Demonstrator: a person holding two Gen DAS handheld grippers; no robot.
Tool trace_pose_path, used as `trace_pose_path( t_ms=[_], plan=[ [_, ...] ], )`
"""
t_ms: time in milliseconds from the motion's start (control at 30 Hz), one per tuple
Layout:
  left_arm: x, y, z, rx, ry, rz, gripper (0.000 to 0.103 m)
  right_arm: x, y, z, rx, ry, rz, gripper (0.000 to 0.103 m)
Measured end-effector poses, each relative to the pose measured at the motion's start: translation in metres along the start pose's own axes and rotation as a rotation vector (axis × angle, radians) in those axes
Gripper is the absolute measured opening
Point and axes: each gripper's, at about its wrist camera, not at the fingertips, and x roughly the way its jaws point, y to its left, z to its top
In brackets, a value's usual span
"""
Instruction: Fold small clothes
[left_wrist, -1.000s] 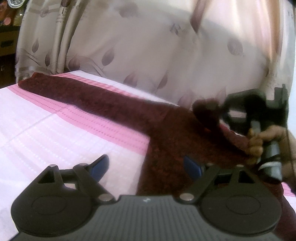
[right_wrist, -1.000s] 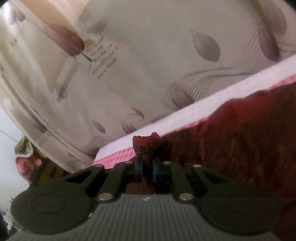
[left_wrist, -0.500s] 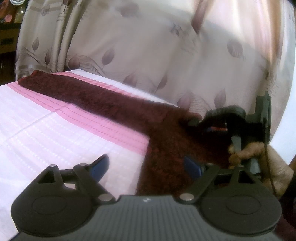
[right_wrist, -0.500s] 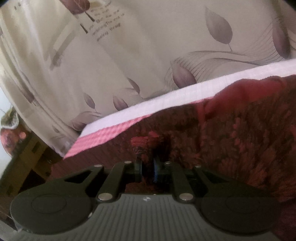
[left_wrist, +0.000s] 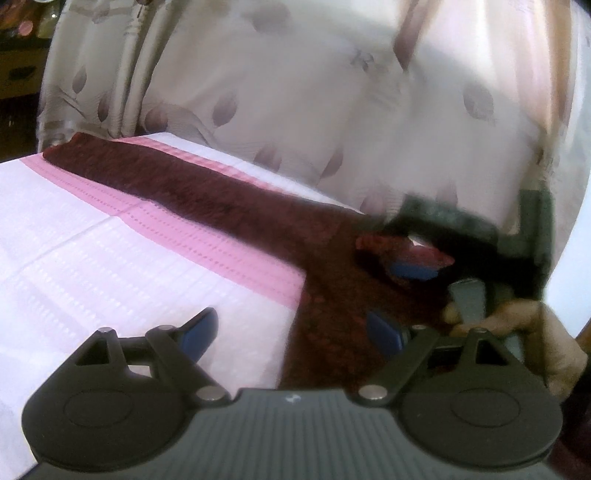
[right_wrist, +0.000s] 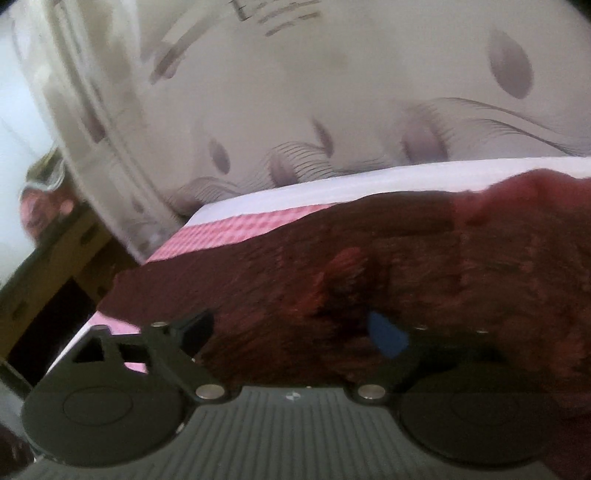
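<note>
The right gripper (right_wrist: 291, 332) had just sprung apart, dropping the garment (right_wrist: 369, 266) at the bed's (left_wrist: 92, 258) far edge; the left gripper (left_wrist: 291, 332) gaped empty.

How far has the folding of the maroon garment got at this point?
Done: one corner has been laid onto the maroon garment, showing as a raised fold. In hand: nothing; the right gripper has just been opening, its fingers clear of the fabric, and the left gripper is open and empty. Left: the long stretch lies flat on the bedsheet.
</note>
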Motion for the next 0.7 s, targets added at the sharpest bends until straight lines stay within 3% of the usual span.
trace_pose_path(
  t_ms=[100, 267, 333, 433, 500, 567, 700],
  plan=[
    [0.002, 0.005, 0.003, -0.029, 0.018, 0.003, 0.088, -0.022, -0.005, 0.001, 0.09, -0.069, 0.073, 0.089],
    [0.001, 0.024, 0.031, -0.07, 0.018, -0.009, 0.088, -0.078, -0.012, -0.014, 0.133, -0.153, 0.092, 0.089],
    [0.002, 0.043, 0.053, -0.101, 0.009, 0.003, 0.088, -0.103, -0.012, -0.025, 0.088, -0.157, 0.066, 0.089],
    [0.013, 0.077, 0.084, -0.155, -0.018, 0.089, 0.087, -0.132, -0.013, -0.043, -0.023, -0.159, -0.002, 0.089],
    [0.025, 0.111, 0.106, -0.226, -0.003, 0.138, 0.087, -0.142, -0.02, -0.055, -0.052, -0.141, -0.033, 0.089],
    [0.039, 0.149, 0.127, -0.321, 0.025, 0.134, 0.087, -0.147, -0.025, -0.064, -0.04, -0.13, -0.046, 0.089],
    [0.067, 0.227, 0.152, -0.608, 0.072, 0.13, 0.087, -0.145, -0.033, -0.077, -0.009, -0.113, -0.048, 0.089]
  ],
)
